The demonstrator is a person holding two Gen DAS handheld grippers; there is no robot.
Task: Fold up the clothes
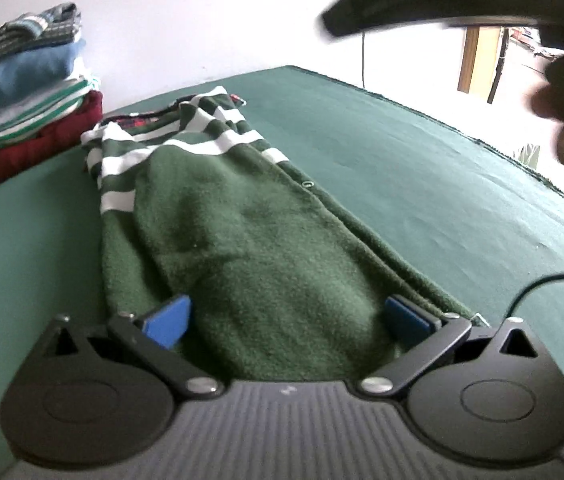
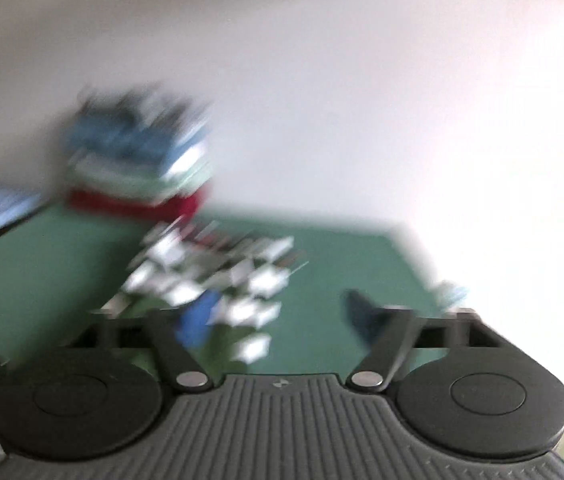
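A dark green fleece garment with white stripes at its far end lies lengthwise on the green table. My left gripper is open, its blue pads either side of the garment's near end, low over the cloth. The right gripper's black body shows blurred at the top right of the left wrist view, held in a hand. In the blurred right wrist view my right gripper is open and empty, above the table; the striped end of the garment lies ahead of it.
A stack of folded clothes stands at the far left against the white wall; it also shows in the right wrist view. A black cable lies at the right. A doorway is beyond the table's far right edge.
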